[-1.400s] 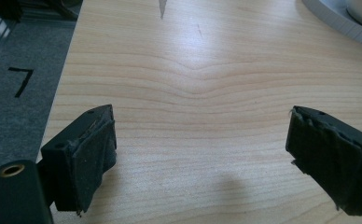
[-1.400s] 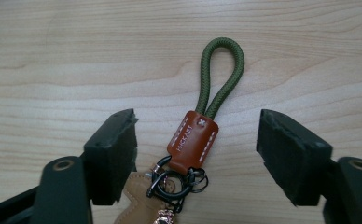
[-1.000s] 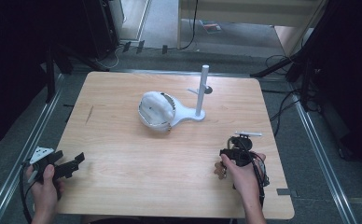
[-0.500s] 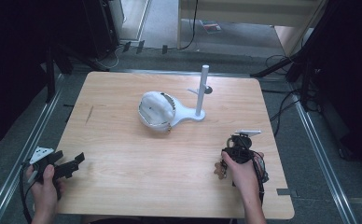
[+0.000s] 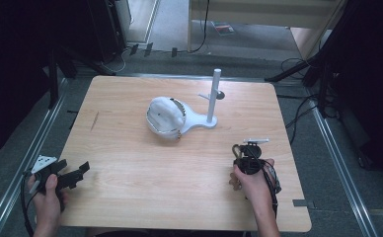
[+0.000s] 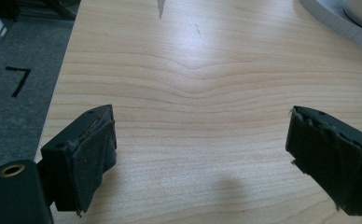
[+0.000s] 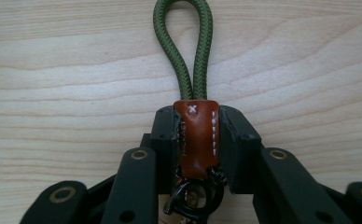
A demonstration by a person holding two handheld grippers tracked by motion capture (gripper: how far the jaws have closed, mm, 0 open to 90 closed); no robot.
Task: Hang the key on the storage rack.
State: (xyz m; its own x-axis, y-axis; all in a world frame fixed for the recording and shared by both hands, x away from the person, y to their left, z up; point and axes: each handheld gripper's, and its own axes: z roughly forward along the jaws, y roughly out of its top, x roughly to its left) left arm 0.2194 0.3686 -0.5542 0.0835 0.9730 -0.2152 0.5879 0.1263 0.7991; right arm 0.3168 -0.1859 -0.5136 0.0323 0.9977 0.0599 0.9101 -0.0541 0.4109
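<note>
Right gripper view: the right gripper (image 7: 195, 140) pinches a small key fob, a tan stitched-leather sleeve (image 7: 197, 137) binding an olive-green braided cord loop (image 7: 184, 56), with a dark metal ring (image 7: 193, 196) hanging behind the jaws. The jaws have just been closing, and the pads now press on both flanks of the leather, the cord loop standing out ahead of the fingertips over the pale wooden table (image 7: 309, 70).

The fob looks light and limp: the cord will likely flop and swing, while the leather sleeve is the one firm, grippy part, so the present hold on it seems the sound one. The ring would probably slip and rattle if taken instead.

In the high view the right gripper (image 5: 248, 154) sits near the table's right front, with a white stand of curved base and upright post (image 5: 210, 101) well ahead and to its left. The left gripper (image 5: 68, 174) rests at the table's left front edge; its own view shows its jaws spread wide with bare wood between them.

Faint stamped letters on the leather cannot be read. On the grey floor left of the left gripper, a black taped "7" (image 6: 18, 79) is legible.
</note>
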